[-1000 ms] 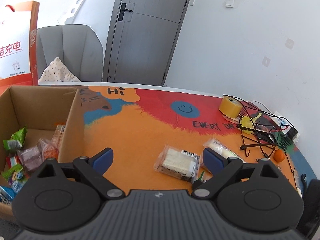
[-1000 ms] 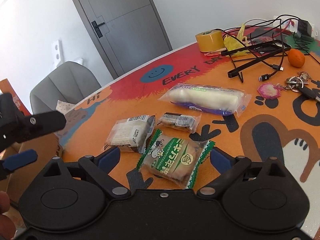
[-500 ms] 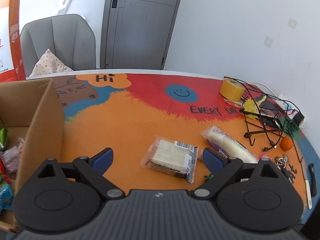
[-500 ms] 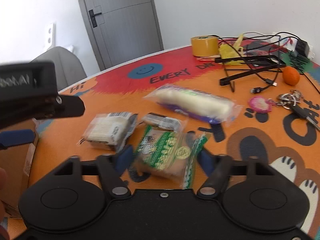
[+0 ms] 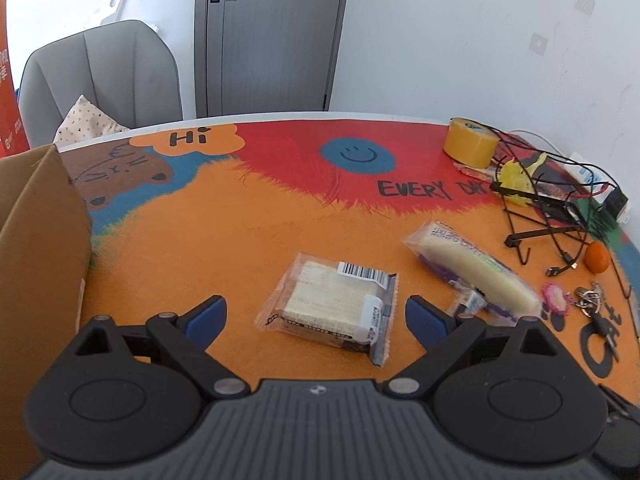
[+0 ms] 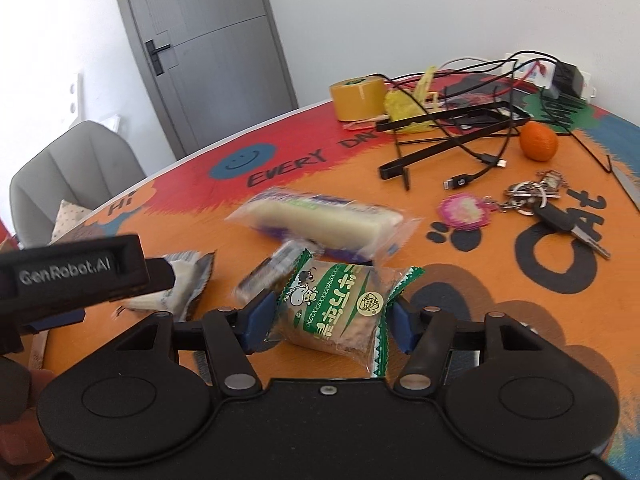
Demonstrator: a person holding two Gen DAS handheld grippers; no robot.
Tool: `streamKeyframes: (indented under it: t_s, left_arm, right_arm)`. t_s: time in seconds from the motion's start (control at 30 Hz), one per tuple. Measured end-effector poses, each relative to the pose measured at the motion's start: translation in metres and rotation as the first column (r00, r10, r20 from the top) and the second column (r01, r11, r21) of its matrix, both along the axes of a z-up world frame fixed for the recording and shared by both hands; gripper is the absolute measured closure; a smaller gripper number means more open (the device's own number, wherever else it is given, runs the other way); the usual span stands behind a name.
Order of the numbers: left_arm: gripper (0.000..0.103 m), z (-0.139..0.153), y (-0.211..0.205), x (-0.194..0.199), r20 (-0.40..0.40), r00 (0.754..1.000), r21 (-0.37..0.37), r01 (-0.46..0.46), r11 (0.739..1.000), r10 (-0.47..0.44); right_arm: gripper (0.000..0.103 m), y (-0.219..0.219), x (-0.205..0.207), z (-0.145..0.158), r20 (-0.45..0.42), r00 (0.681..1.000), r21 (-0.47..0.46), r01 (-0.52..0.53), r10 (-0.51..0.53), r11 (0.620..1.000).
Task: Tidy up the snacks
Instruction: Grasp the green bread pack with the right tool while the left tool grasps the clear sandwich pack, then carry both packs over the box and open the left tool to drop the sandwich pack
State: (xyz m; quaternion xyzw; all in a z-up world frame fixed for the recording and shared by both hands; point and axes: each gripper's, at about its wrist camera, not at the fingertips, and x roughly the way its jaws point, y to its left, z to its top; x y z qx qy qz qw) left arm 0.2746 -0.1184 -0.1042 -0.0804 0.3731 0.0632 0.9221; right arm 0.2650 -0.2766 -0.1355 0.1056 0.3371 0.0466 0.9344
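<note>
My right gripper [image 6: 328,316] is closing, its blue pads pressing both sides of a green-and-white snack packet [image 6: 336,308] low over the orange table mat. Beyond it lie a long white roll in clear wrap [image 6: 320,220], a small dark-ended packet [image 6: 272,272] and a white cake packet [image 6: 176,284]. My left gripper [image 5: 314,312] stands open, its fingers on either side of that white cake packet [image 5: 332,308] without touching it. The long roll [image 5: 476,276] lies to its right. A cardboard box [image 5: 40,260] stands at the left edge, its inside hidden.
At the back right are a yellow tape roll [image 5: 470,146], tangled cables with a black stand [image 5: 540,216], an orange [image 5: 596,256] and a bunch of keys [image 5: 592,300]. A grey chair [image 5: 100,76] stands behind the table. The left gripper's housing [image 6: 72,276] crosses the right view's left side.
The right jaws closed from wide open onto the green packet. The left gripper moved right and down, away from the box, and now straddles the white cake packet.
</note>
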Motion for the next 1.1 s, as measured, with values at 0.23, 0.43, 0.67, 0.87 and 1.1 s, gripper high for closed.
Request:
streamKeyframes:
  t_s: [0.23, 0.43, 0.67, 0.87, 1.1]
  left_arm:
    - [0.008, -0.016, 0.001, 0.015, -0.033, 0.999, 0.015, -0.007, 1.000, 0.007]
    - [0.008, -0.025, -0.001, 0.021, -0.032, 0.999, 0.020, 0.025, 0.999, -0.025]
    - [0.037, -0.023, -0.004, 0.015, 0.000, 0.998, 0.039, 0.056, 0.998, -0.056]
    - [0.043, -0.019, -0.003, 0.004, 0.000, 0.998, 0.002, 0.059, 0.998, -0.059]
    - [0.045, -0.012, -0.006, -0.020, 0.019, 0.997, -0.012, 0.073, 0.997, -0.073]
  right_arm:
    - [0.043, -0.010, 0.003, -0.001, 0.004, 0.999, -0.008, 0.036, -0.036, 0.999]
    - [0.037, -0.006, 0.003, -0.002, 0.002, 0.999, -0.042, 0.037, -0.037, 0.998]
    - [0.045, -0.005, -0.002, -0.002, 0.019, 1.000, -0.047, 0.017, -0.016, 0.999]
    - [0.051, -0.007, -0.011, 0.000, 0.020, 1.000, -0.014, 0.013, -0.013, 1.000]
    - [0.054, -0.010, -0.027, 0.005, 0.036, 0.999, 0.019, 0.016, -0.016, 1.000]
